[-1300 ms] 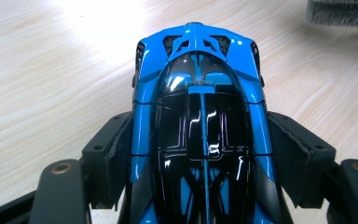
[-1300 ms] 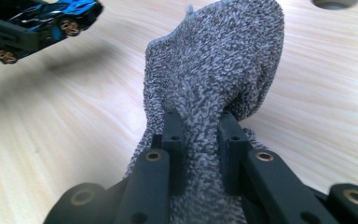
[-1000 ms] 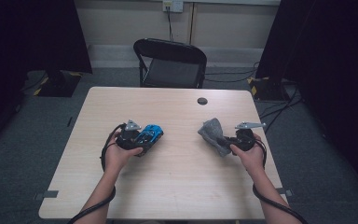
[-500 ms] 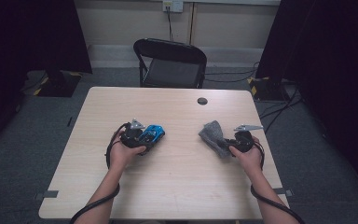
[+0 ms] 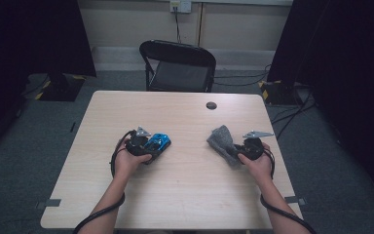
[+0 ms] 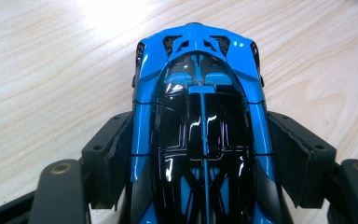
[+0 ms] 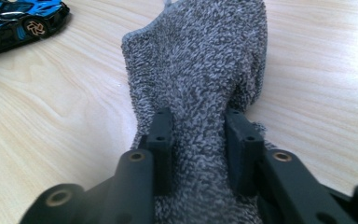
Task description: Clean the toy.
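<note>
A blue and black toy car [image 5: 157,143] rests on the table's left half. My left gripper [image 5: 154,146] is shut on it. In the left gripper view the car [image 6: 200,116] lies lengthwise between the black fingers [image 6: 112,154], nose pointing away, both pads against its sides. A grey terry cloth [image 5: 220,136] lies on the right half. My right gripper [image 5: 233,153] holds its near end. Its jaws have just been opening a little. The bunched cloth [image 7: 200,60] still fills the gap of the right gripper [image 7: 199,140] and touches both pads.
The light wooden table [image 5: 185,195] has a dark round grommet [image 5: 211,105] near its far edge. A black folding chair [image 5: 177,66] stands behind it. Dark curtains hang at both sides. The toy car [image 7: 18,18] appears at the upper left of the right gripper view.
</note>
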